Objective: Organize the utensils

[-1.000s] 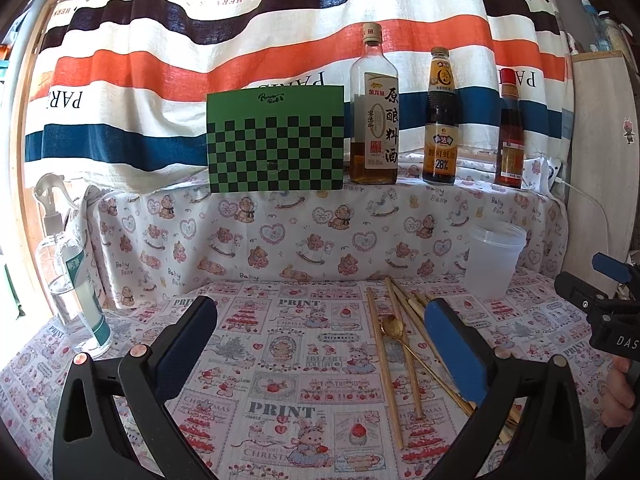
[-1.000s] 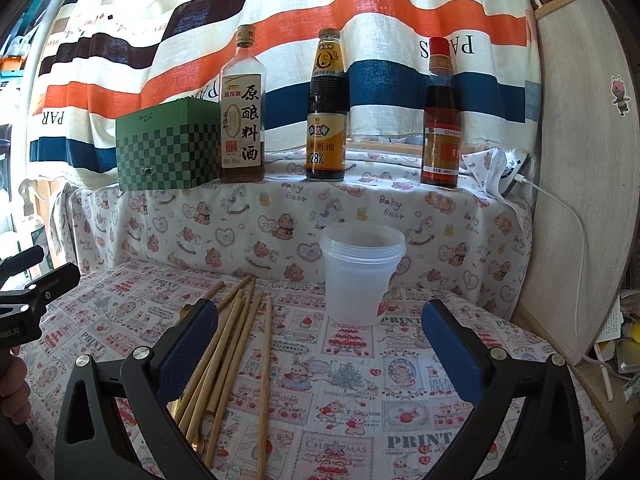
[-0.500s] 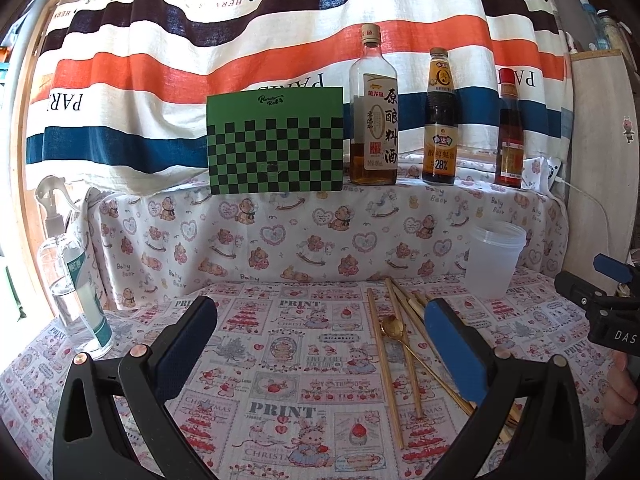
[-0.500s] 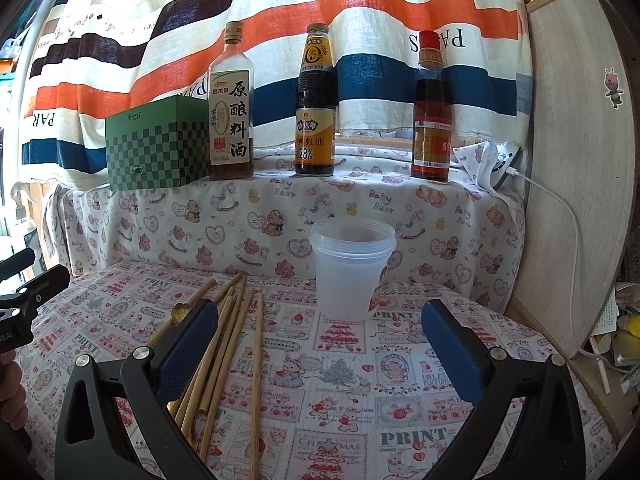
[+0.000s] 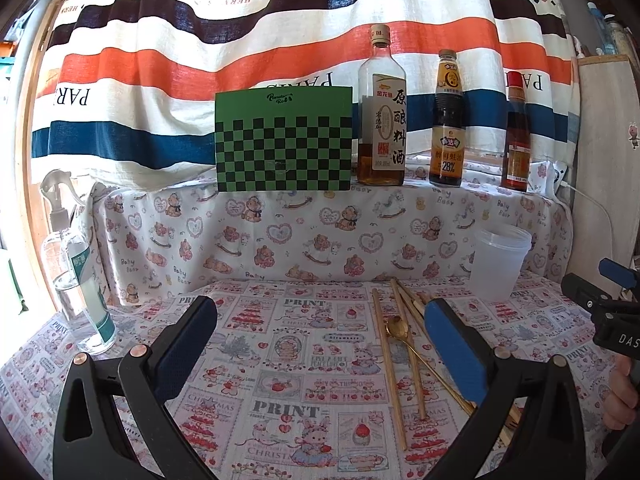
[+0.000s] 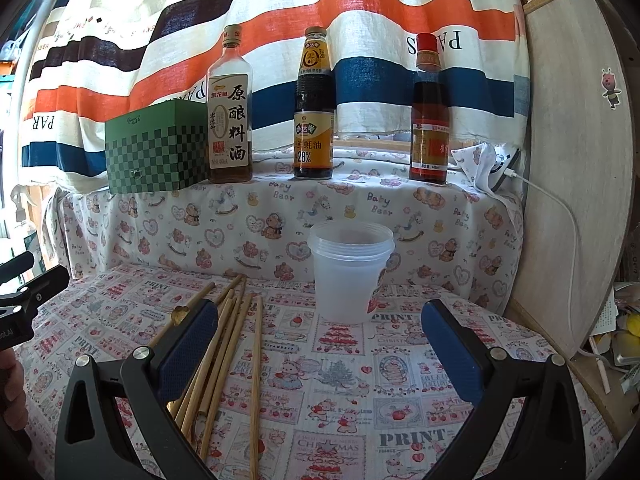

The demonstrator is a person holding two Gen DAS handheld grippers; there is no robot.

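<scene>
Table: printed Christmas-pattern cloth-covered tabletop [image 6: 400, 368], filling the lower half of both views; bare cloth lies lower centre in the left view and lower right in the right view, open room for moving.
Back ledge: bear-print cloth step [image 5: 320, 236] across mid-frame, closing the far edge just behind the cup.
Right edge: pale wooden board [image 6: 576, 184], right side of the right view, near the cup.
Cup: translucent stacked plastic cup [image 6: 349, 271], upright, centre of the right view; it sits lower and nearer centre than a second ago, so the right gripper is closing on the work area.
Left gripper [image 5: 320, 334]: black frame, blue pads, fingers wide apart, empty; view unchanged, so idle.
Right gripper [image 6: 320, 338]: same build, fingers wide apart, empty.
Chopsticks: loose fan of bamboo chopsticks [image 6: 224, 344], lower left of the right view, flat on the cloth, beside the cup.
Spoon: slim gold metal spoon [image 5: 396, 326], among the chopsticks; nothing yet sorted.
</scene>
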